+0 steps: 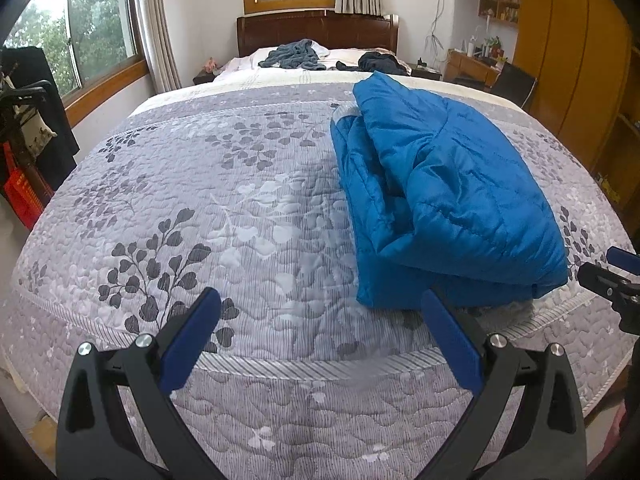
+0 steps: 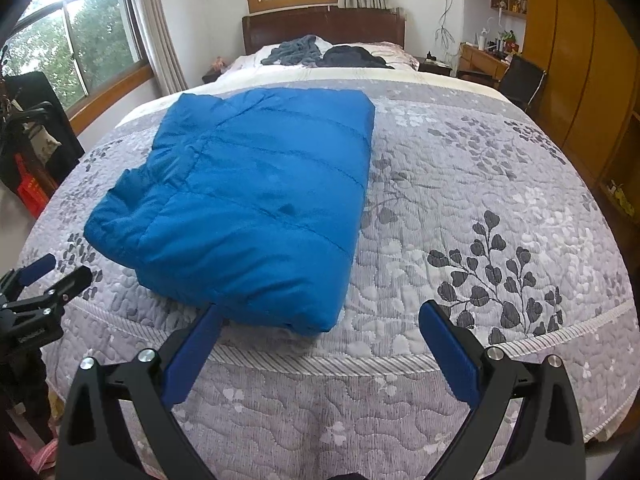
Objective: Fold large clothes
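A blue quilted jacket [image 1: 448, 196] lies folded into a thick rectangle on the grey leaf-patterned bedspread [image 1: 224, 216], near the foot of the bed. My left gripper [image 1: 320, 300] stands open just in front of the jacket's near left corner, holding nothing. In the right wrist view the folded blue jacket [image 2: 256, 200] fills the left middle. My right gripper [image 2: 320, 312] is open at its near right corner, apart from the cloth. Each gripper shows at the edge of the other's view: the right gripper [image 1: 612, 276] and the left gripper [image 2: 56, 276], both open.
Grey and dark clothes [image 1: 296, 54] lie heaped by the pillows at the wooden headboard [image 1: 316, 30]. A black rack with a red crate [image 1: 24, 196] stands left of the bed. A desk and chair [image 1: 512, 80] and wooden wardrobes [image 1: 568, 60] line the right side.
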`<act>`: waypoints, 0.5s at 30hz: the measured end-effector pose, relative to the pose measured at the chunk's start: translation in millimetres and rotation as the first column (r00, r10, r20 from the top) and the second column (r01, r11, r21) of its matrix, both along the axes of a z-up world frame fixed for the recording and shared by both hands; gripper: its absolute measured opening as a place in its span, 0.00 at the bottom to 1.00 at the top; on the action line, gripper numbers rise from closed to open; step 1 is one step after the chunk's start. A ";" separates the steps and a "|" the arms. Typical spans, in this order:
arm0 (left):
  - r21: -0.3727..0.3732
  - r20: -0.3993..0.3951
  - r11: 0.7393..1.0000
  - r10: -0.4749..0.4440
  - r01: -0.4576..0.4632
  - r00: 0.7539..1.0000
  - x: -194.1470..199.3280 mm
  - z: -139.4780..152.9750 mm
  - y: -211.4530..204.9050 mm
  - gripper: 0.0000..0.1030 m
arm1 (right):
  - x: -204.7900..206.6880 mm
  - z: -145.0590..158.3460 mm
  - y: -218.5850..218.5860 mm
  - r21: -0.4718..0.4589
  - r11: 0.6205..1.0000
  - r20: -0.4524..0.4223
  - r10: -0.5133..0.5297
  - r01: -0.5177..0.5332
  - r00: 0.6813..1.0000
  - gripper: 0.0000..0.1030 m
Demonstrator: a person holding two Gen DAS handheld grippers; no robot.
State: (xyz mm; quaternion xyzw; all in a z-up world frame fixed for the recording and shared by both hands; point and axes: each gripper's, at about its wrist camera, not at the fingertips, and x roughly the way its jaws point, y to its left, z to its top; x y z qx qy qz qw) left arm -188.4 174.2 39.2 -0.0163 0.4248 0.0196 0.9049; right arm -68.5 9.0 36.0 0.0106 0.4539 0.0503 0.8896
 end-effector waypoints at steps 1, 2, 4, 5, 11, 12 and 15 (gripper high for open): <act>0.001 -0.002 1.000 -0.001 0.001 1.000 0.2 -0.5 -0.4 0.97 | 0.2 -0.3 0.1 0.000 1.000 -0.001 -0.001 0.001 1.000 0.96; 0.001 -0.003 1.000 -0.001 0.001 1.000 0.6 -0.7 -0.1 0.97 | 0.2 -0.4 0.2 0.000 1.000 -0.002 -0.001 0.001 1.000 0.96; 0.002 -0.004 1.000 -0.002 0.002 1.000 0.4 -1.5 0.0 0.97 | 0.5 -1.5 0.4 0.000 1.000 -0.005 -0.001 0.001 1.000 0.96; 0.002 -0.003 1.000 -0.002 0.002 1.000 0.6 -1.1 -0.3 0.97 | 1.0 -2.2 0.3 0.000 1.000 -0.007 0.000 0.000 1.000 0.96; 0.003 -0.003 1.000 -0.002 0.002 1.000 1.1 -1.6 -0.2 0.97 | 2.4 -3.6 1.0 -0.001 1.000 -0.010 0.005 -0.005 1.000 0.96; 0.003 -0.003 1.000 -0.001 0.001 1.000 1.2 -1.5 -0.2 0.97 | 2.4 -3.6 1.2 -0.001 1.000 -0.010 0.005 -0.005 1.000 0.96; 0.004 -0.003 1.000 -0.002 0.002 1.000 1.1 -2.1 -0.2 0.97 | 2.6 -3.7 1.6 -0.001 1.000 -0.011 0.006 -0.006 1.000 0.96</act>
